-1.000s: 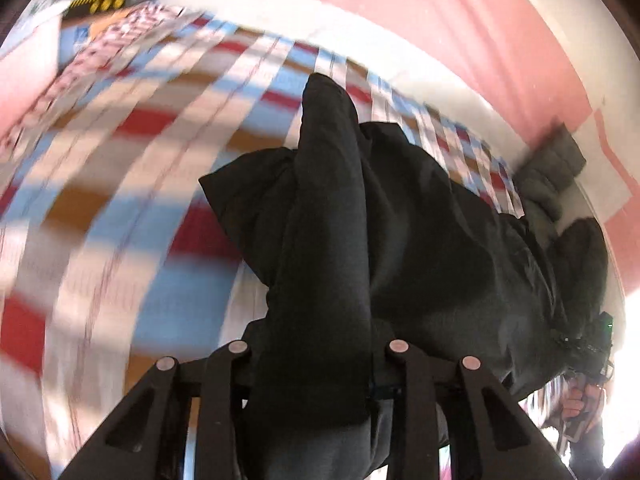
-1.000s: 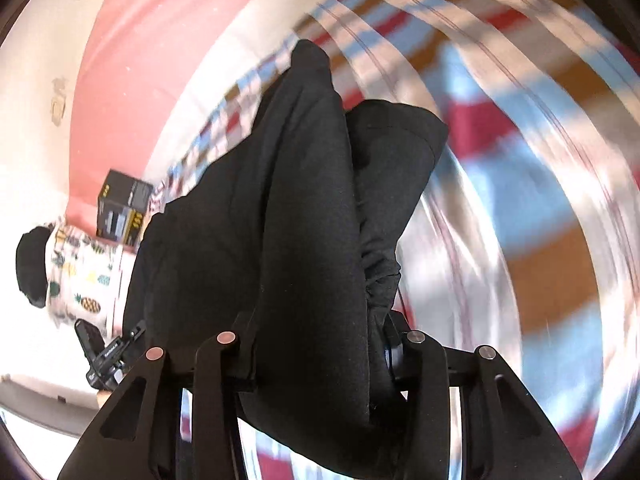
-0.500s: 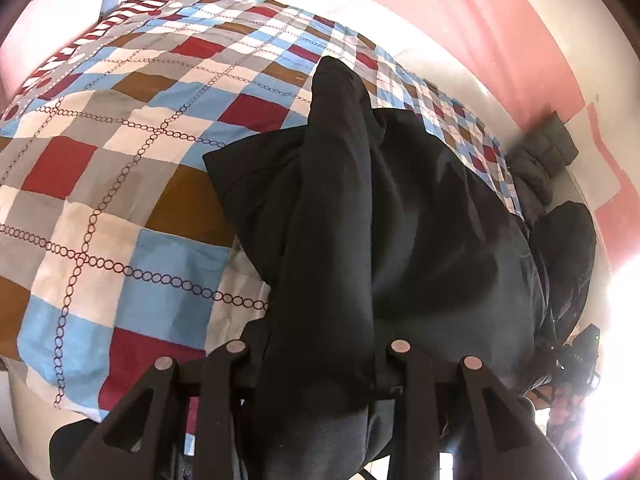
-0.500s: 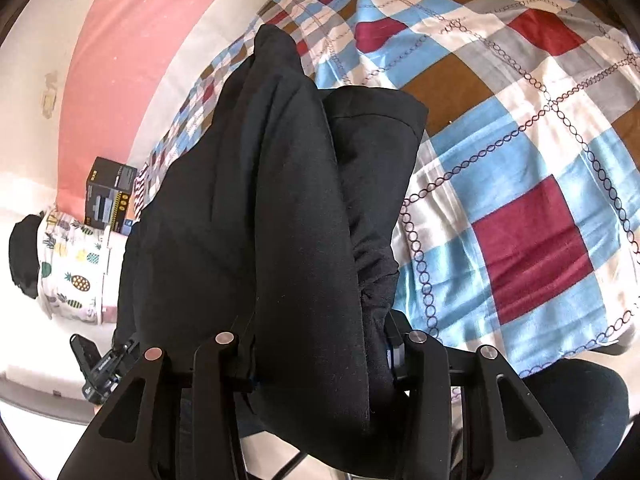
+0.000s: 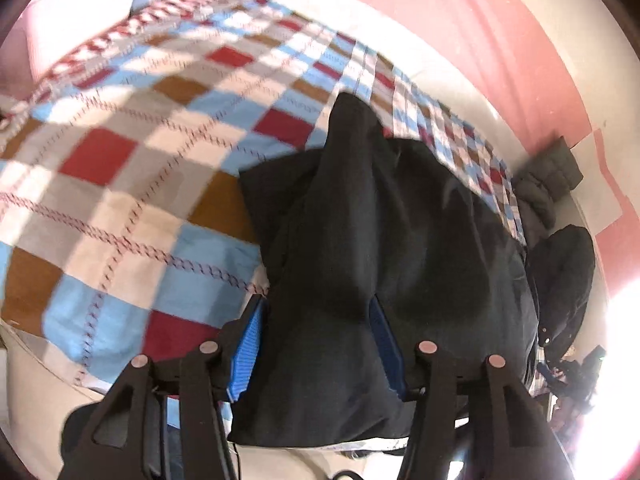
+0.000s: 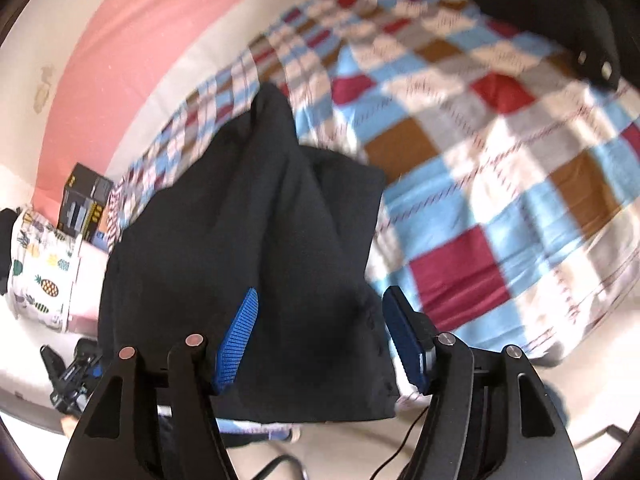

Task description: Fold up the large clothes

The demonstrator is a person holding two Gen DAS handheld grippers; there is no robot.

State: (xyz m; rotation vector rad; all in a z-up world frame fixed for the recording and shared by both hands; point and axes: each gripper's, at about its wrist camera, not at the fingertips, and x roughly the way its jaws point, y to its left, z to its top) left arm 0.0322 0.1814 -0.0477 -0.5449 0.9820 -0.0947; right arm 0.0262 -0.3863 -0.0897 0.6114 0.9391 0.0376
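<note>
A large black garment lies folded lengthwise on the checkered quilt, and its near end hangs over the bed's front edge. My left gripper straddles that end. Its jaws are opening; the blue pads show and the cloth sags loose between them. In the right wrist view the same garment runs away from me across the quilt. My right gripper is also opening, blue pads bared, with the cloth lying slack in the gap.
A grey padded jacket and another black garment lie at the bed's far right end. A black box and pineapple-print fabric sit at the left. A further dark garment lies at the top right. Pale floor runs below the bed edge.
Both grippers, shut on the black garment's end before, have spread their jaws and the blue pads now show. The garment has settled onto the quilt.
</note>
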